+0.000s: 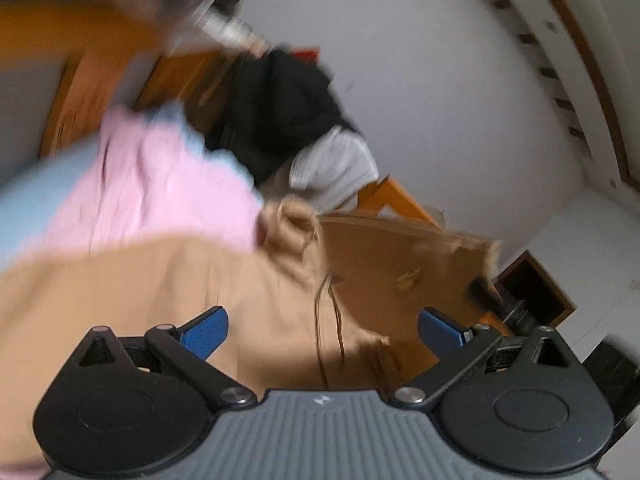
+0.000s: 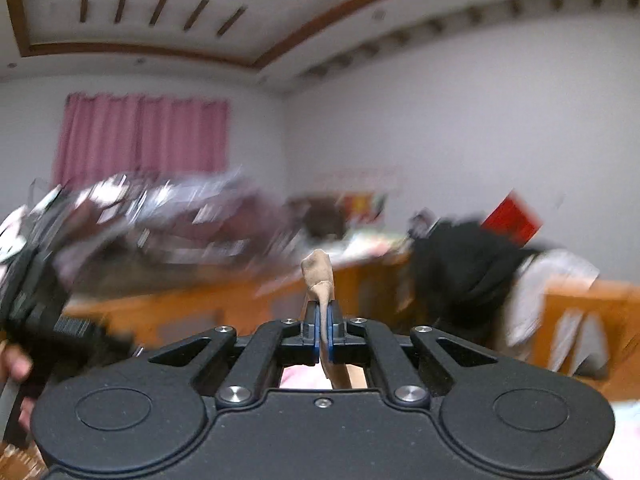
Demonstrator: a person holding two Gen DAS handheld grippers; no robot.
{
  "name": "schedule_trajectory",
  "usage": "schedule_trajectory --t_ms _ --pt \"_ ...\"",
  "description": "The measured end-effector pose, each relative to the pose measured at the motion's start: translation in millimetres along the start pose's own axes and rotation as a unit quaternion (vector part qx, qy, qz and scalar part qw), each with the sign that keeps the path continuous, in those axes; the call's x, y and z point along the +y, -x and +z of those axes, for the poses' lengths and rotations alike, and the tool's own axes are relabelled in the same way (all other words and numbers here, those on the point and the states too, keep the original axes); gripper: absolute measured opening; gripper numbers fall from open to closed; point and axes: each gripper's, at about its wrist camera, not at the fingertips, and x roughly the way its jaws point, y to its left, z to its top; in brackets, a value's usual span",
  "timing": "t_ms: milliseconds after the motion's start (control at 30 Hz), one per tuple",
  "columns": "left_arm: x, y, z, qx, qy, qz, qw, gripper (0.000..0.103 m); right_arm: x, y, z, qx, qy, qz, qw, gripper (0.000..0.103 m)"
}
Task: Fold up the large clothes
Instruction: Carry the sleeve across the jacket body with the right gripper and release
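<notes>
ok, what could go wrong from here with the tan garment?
1. The right gripper pinches only a small tip of the tan garment; it could slip out.
2. The left gripper is open and holds nothing, so the garment may sag or bunch.
3. Its drawstring dangles loose and could snag.

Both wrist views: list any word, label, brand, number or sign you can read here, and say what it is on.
No text can be read in either view.
Left gripper body: a small pale mark, too small to read.
Red item behind the black garment: blurred, no letters legible.
Colourful items by the wall: blurred, unreadable.
Tan garment and pink cloth: no print or label visible.
</notes>
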Motion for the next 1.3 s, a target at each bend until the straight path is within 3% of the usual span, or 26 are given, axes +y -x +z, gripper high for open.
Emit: schedule_trajectory --t_ms 100,233,367,533,633,667,700,733,767,833,933,1000,1067,1133,1200,1300 --pt "33.7 -19.2 -9.8 0.034 0.069 -0.024 0.9967 0.102 11.3 -10.8 -51.9 0.038 0.001 0.012 0.999 0.002" --pt "58.2 -41.3 -23.2 0.069 0.111 -0.028 0.9911 0.102 36.6 -13.7 -107.4 0.067 0.022 0.012 0.997 0.002" --pt "61.5 -69.7 -40.6 0.119 0.126 -0.004 0.9848 0.102 58.2 -11.7 -145.8 0.085 0.064 0.012 0.994 0.002" --pt "59.5 -97.7 -67.3 0.164 0.156 0.042 0.9733 0.099 71.6 -8.6 -166.8 0.106 0.108 0.018 0.988 0.002" --pt "65.4 -105.6 -80.8 0.168 0.183 0.058 0.9668 0.085 76.8 -0.6 -180.0 0.12 0.145 0.031 0.982 0.002" --pt "64.6 -106.4 -85.3 0.169 0.181 0.066 0.9666 0.07 78.0 2.5 -183.0 0.124 0.154 0.034 0.98 0.002" --pt "63.1 -109.6 -88.5 0.173 0.169 0.078 0.9672 0.047 78.7 5.1 -184.9 0.129 0.161 0.036 0.978 0.004" --pt "59.4 -114.0 -90.0 0.179 0.154 0.093 0.9671 0.034 77.8 8.2 -187.1 0.136 0.165 0.038 0.976 0.005" --pt "57.0 -117.3 -91.9 0.183 0.14 0.106 0.9674 0.016 75.9 11.3 -188.0 0.143 0.164 0.041 0.975 0.011" --pt "55.9 -117.6 -96.2 0.175 0.119 0.119 0.9702 0.005 68.1 20.5 -187.4 0.156 0.163 0.034 0.974 0.024" --pt "49.0 -112.4 -100.3 0.151 0.084 0.126 0.9769 0.001 35.5 36.6 -175.9 0.178 0.148 -0.017 0.973 0.037" --pt "41.1 -108.4 -102.3 0.136 0.053 0.124 0.9815 0.001 2.3 38.9 -162.1 0.187 0.131 -0.074 0.971 0.055" --pt "33.4 -102.3 -102.5 0.13 0.021 0.124 0.9836 0.001 -48.8 32.2 -142.1 0.189 0.086 -0.152 0.966 0.06" --pt "26.2 -101.1 -103.1 0.128 -0.004 0.128 0.9835 0.001 -113.4 18.4 -123.3 0.192 -0.007 -0.207 0.959 0.06" --pt "22.0 -98.2 -102.3 0.127 -0.012 0.129 0.9835 0.001 -177.9 0.3 -116.4 0.2 -0.111 -0.245 0.942 0.06" --pt "18.6 -93.3 -102.2 0.12 -0.021 0.131 0.9839 0.001 -264.2 -25.5 -129.0 0.209 -0.275 -0.263 0.901 0.057"
